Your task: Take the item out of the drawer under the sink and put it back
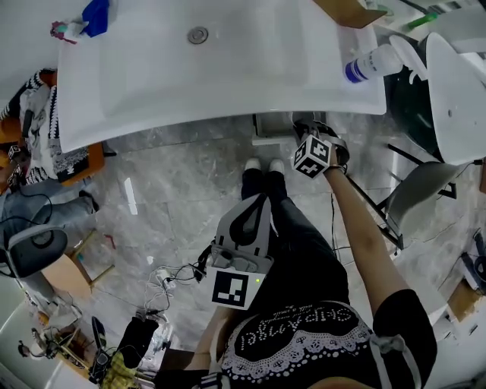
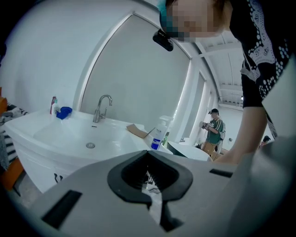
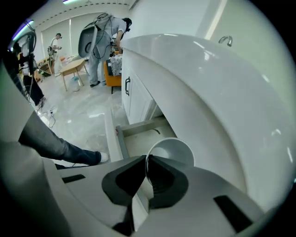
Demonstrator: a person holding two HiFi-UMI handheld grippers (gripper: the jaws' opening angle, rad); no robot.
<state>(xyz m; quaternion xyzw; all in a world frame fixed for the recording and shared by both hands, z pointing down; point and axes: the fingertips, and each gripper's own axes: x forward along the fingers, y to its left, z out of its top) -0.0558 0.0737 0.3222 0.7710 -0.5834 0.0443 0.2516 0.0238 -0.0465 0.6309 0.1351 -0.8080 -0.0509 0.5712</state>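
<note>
My right gripper (image 3: 147, 158) is shut on the rim of a white cup (image 3: 172, 149), which hangs just above the open drawer (image 3: 138, 132) under the sink (image 3: 208, 78). In the head view that gripper (image 1: 307, 135), with its marker cube, sits below the sink's front edge (image 1: 228, 114), over the drawer (image 1: 269, 128); the cup is hidden there. My left gripper (image 1: 257, 207) is held near the person's legs, away from the drawer. Its jaws are shut with nothing between them (image 2: 148, 155), and it faces the sink (image 2: 69, 134).
A faucet (image 2: 102, 107), a spray bottle (image 1: 372, 64) and a piece of cardboard (image 1: 349, 11) are on the sink top, with a blue item (image 1: 95, 15) at the far left. White fixtures (image 1: 456, 91) stand to the right. Cables and clutter (image 1: 152, 289) lie on the floor at left.
</note>
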